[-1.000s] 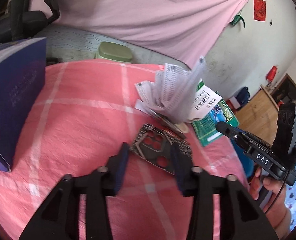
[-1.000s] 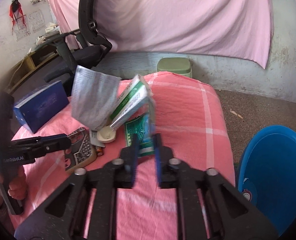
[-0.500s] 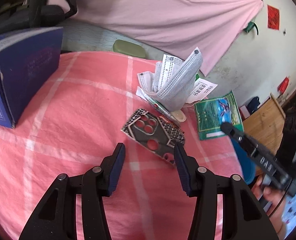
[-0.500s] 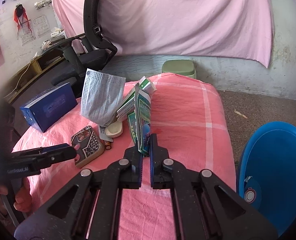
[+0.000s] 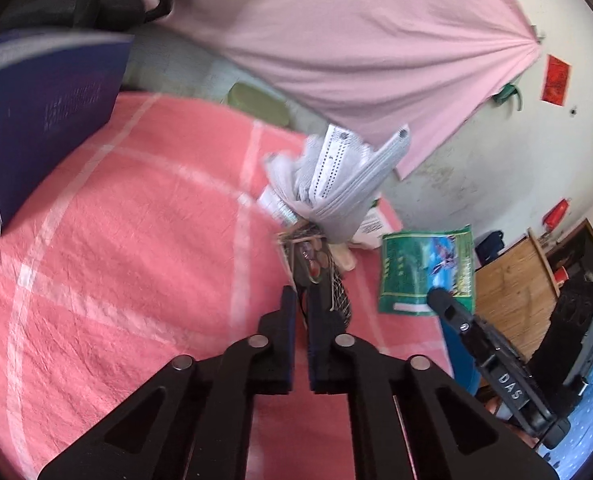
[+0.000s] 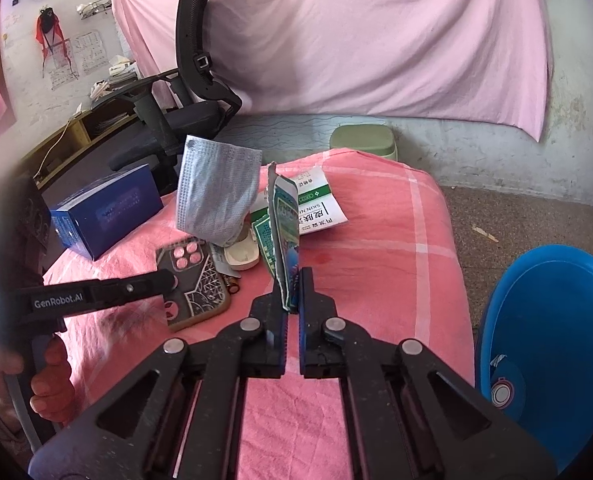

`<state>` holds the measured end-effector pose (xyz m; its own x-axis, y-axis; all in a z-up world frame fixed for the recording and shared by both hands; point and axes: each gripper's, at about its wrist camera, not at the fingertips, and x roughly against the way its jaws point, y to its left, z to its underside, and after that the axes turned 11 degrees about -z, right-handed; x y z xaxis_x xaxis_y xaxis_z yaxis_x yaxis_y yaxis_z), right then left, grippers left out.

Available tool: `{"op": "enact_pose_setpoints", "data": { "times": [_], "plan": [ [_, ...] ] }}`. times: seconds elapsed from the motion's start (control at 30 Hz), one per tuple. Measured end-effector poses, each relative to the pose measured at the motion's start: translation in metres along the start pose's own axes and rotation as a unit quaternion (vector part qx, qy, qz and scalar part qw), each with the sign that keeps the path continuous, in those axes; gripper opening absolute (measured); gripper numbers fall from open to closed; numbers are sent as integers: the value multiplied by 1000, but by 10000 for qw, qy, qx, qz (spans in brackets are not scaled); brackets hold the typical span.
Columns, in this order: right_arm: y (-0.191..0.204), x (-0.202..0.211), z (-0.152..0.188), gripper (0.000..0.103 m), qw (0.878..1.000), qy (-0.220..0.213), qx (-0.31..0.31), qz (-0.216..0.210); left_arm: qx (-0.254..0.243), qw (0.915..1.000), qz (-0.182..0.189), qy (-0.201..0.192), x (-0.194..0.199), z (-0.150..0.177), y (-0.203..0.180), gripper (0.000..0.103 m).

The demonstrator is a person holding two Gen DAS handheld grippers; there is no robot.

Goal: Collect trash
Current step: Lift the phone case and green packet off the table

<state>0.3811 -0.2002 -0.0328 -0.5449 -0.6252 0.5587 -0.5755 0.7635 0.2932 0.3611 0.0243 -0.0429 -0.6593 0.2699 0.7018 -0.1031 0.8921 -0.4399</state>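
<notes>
Right gripper [image 6: 293,292]: jaws nearly together, pinching the lower edge of the green packet [image 6: 282,236]; they have just been closing on it
Green packet: flat foil sachet, green with a white grid print and a blue picture, torn ragged along its top; it stands upright on edge in the jaws, above the pink cloth; in the left wrist view it shows face-on as a green rectangle [image 5: 428,268]
Left gripper [image 5: 301,304]: jaws have just been closing and now stand narrow on the near edge of the phone case [image 5: 320,276], which is tipped up on its side; that view is blurred, so the grip looks firm but the contact is hard to make out
Phone case: dark, with a white web pattern, round camera cut-outs showing pink and a tan rim [image 6: 192,276]
Face mask [image 6: 216,192]: pale blue-grey, pleated, standing crumpled beside the packet
White leaflet [image 6: 316,208]: green band and black print, lying flat behind the packet
Small items: a cream oval lid [image 6: 242,254] and a battery [image 6: 232,282] between case and packet
Surface [image 6: 376,248]: covered in pink cloth with pale check lines
Blue box [image 6: 104,212]: at the far left of the surface
Blue bin [image 6: 552,344]: on the floor to the right, well apart from the packet
Hand [image 6: 52,376]: wrapped round the left gripper's handle
</notes>
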Motion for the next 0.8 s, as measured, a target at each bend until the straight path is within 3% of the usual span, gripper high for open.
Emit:
{"op": "enact_pose_setpoints", "data": {
  "times": [0.3, 0.53, 0.8],
  "plan": [
    [9, 32, 8, 26, 9982, -567, 155, 118, -698, 9948, -183, -721, 28, 18, -33, 0],
    [28, 69, 8, 26, 9896, -1354, 451, 151, -841, 9845, -272, -1516, 61, 32, -48, 0],
    [45, 123, 9, 26, 9616, -2583, 803, 466, -1464, 9505, -211, -2733, 108, 39, -102, 0]
  ]
}}
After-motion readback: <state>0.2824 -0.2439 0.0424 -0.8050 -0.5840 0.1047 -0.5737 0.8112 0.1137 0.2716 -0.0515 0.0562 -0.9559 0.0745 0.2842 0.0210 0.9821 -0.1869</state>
